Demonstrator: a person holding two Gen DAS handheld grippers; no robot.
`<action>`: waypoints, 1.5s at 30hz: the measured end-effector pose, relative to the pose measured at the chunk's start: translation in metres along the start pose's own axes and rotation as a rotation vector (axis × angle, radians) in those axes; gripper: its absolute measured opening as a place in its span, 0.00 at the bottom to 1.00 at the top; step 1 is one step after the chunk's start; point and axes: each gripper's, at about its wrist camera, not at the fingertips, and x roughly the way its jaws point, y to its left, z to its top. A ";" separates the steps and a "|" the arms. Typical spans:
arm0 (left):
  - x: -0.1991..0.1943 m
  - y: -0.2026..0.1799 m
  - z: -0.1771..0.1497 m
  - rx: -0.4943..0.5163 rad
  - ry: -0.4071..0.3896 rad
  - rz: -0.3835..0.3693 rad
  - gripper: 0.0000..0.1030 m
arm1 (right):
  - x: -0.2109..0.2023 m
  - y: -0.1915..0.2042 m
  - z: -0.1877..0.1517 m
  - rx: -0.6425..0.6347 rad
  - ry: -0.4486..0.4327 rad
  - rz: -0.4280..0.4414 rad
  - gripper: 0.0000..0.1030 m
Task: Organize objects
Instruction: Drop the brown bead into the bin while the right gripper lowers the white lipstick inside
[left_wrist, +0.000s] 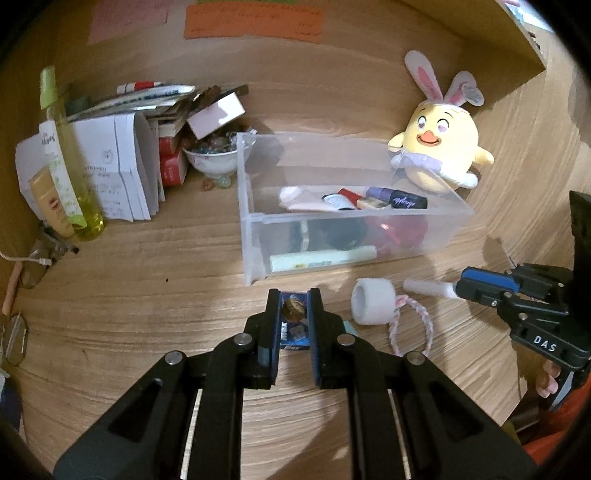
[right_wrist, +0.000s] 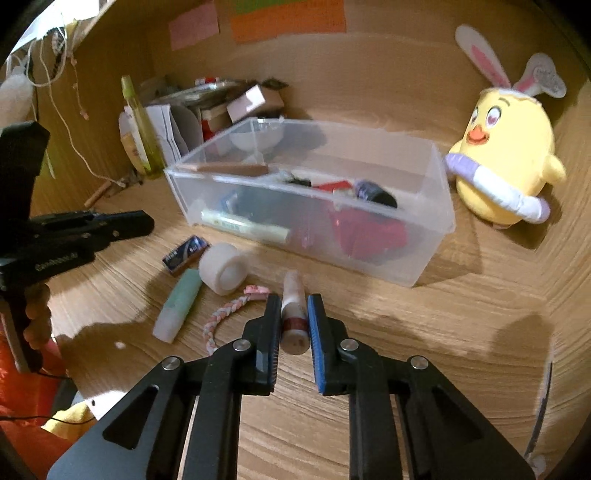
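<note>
On bench, clear bin (left_wrist: 447, 225) partly filled with cosmetics. Left claw (left_wrist: 294, 317) clamped on small blue packet (left_wrist: 293, 325); right claw (right_wrist: 294, 321) clamped on white tube (right_wrist: 293, 317). Left out: tape roll (right_wrist: 221, 267), braided band (right_wrist: 229, 314), green tube (right_wrist: 179, 304). Roughly halfway.

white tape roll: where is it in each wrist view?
Left wrist: tape roll lower right of centre, beside the braided hair tie.
Right wrist: tape roll left of centre.
Shared landmark: clear plastic bin just behind it.
</note>
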 end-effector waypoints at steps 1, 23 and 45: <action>-0.001 -0.002 0.001 0.003 -0.004 -0.001 0.12 | -0.002 0.000 0.001 0.000 -0.007 0.001 0.13; -0.009 -0.031 0.030 0.027 -0.071 -0.075 0.12 | 0.005 -0.021 -0.029 0.024 0.081 -0.055 0.12; 0.026 -0.054 0.078 0.037 -0.079 -0.089 0.12 | 0.034 -0.015 -0.015 -0.029 0.088 -0.068 0.14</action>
